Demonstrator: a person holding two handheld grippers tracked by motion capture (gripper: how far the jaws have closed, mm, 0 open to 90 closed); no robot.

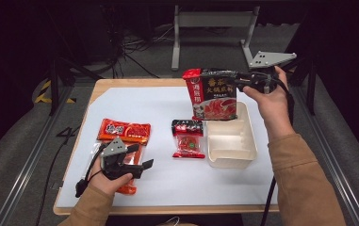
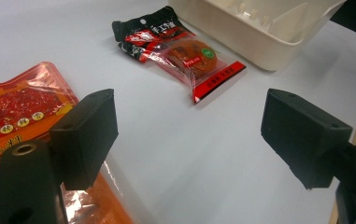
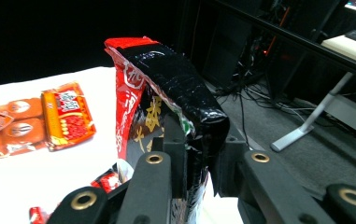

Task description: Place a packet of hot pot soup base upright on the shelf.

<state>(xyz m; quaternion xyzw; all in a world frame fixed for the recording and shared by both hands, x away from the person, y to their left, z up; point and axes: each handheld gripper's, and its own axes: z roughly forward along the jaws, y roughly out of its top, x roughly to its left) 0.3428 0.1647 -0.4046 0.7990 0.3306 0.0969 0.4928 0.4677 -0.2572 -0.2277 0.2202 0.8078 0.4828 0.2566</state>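
While spread across the white desk [image 1: 167, 188], lay the cream bin [image 1: 231, 157], so far seemingly unfilled, with sorting judged barely begun. Hung above that bin's far end, the big black-and-red soup-base bag [image 1: 212, 96], clamped at its top edge in the right gripper [image 1: 243, 81] jaws. Waited nearer: the orange sauce packs [image 1: 124, 131] and small red packet [image 1: 188, 139], beside the left gripper [image 1: 142, 157], jaws wide, gripping nothing.

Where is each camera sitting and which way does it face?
High view: above the person's side, looking forward and down on the table; both forearms show.
Left gripper view: rides the open left tongs, facing the small red packet.
Right gripper view: rides the right tongs, shut on the black-red bag.
High and left views share the cream tray.
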